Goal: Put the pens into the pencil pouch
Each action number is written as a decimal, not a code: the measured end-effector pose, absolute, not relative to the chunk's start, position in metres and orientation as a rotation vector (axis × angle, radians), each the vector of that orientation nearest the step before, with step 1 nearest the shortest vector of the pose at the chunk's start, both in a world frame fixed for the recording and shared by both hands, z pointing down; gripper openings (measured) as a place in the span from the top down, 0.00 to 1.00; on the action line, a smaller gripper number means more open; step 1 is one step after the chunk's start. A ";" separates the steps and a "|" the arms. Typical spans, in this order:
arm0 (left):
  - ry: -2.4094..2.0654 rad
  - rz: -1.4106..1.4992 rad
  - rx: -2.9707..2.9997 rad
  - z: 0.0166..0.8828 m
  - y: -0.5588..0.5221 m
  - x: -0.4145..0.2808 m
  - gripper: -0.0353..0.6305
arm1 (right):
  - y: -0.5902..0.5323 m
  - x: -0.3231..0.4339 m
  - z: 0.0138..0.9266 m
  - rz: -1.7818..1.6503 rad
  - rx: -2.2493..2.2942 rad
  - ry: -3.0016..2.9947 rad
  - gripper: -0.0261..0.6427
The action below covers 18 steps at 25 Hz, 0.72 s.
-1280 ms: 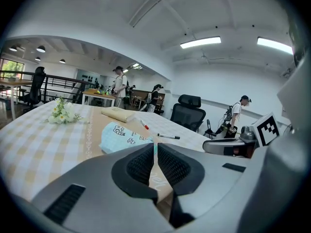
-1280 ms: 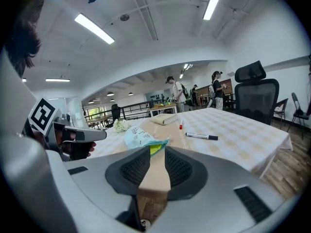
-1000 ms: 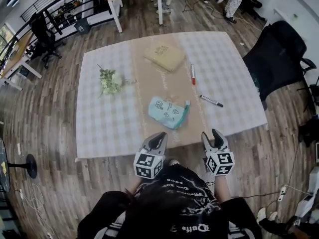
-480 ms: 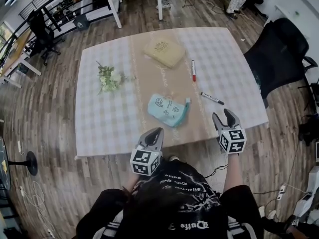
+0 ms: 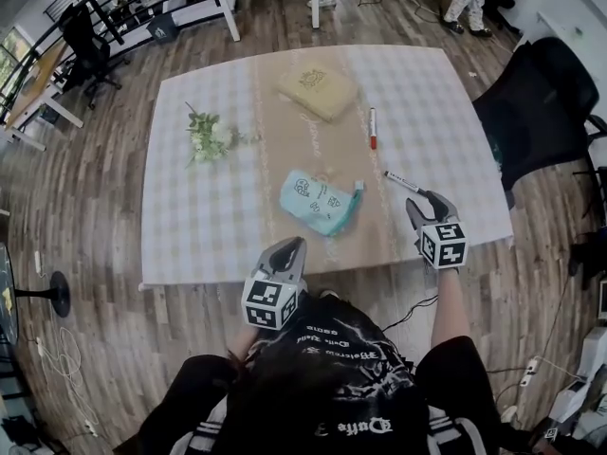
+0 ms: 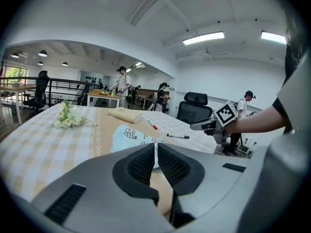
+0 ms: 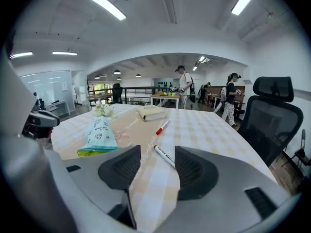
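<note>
A light blue pencil pouch with cartoon print lies in the middle of the table. A black-capped white marker lies to its right, and a red-capped pen lies farther back. My right gripper stands open just short of the black marker, which shows between and beyond its jaws; the pouch and the red pen also show there. My left gripper is shut with nothing in it at the table's near edge, pointing at the pouch.
A tan cloth bag lies at the back of the checked table, and a small bunch of white flowers lies at the left. A black office chair stands at the right. People stand far off by other desks.
My right gripper has moved right and forward toward the black marker, rolling a little, and its jaws have spread wider. The left gripper has barely moved.
</note>
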<state>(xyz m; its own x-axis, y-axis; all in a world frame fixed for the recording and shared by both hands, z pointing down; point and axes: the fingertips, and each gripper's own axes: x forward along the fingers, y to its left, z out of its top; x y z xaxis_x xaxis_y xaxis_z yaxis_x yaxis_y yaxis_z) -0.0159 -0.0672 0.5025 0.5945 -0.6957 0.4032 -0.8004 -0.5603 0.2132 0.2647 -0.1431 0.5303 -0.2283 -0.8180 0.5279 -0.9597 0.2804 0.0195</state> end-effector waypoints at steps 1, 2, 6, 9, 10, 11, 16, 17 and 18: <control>-1.213 0.392 2.445 0.504 -0.067 -0.017 0.91 | -0.147 0.267 0.533 0.433 1.586 -2.108 0.62; -1.220 0.398 2.438 0.505 -0.067 -0.018 0.91 | -0.151 0.269 0.537 0.434 1.573 -2.099 0.63; -1.251 0.423 2.429 0.506 -0.072 -0.020 0.91 | -0.163 0.275 0.555 0.444 1.500 -2.068 0.63; -1.265 0.433 2.424 0.508 -0.074 -0.017 0.91 | -0.174 0.283 0.571 0.472 1.453 -2.048 0.63; -1.265 0.441 2.425 0.509 -0.073 -0.016 0.91 | -0.176 0.285 0.577 0.484 1.435 -2.041 0.64; -1.265 0.451 2.426 0.510 -0.073 -0.015 0.91 | -0.178 0.287 0.583 0.493 1.415 -2.036 0.64; -1.289 0.483 2.414 0.513 -0.073 -0.015 0.91 | -0.186 0.297 0.606 0.528 1.317 -2.005 0.64; -1.298 0.489 2.408 0.513 -0.074 -0.016 0.91 | -0.187 0.298 0.611 0.536 1.299 -1.998 0.65; -1.307 0.493 2.401 0.514 -0.074 -0.019 0.91 | -0.188 0.300 0.615 0.540 1.284 -1.990 0.65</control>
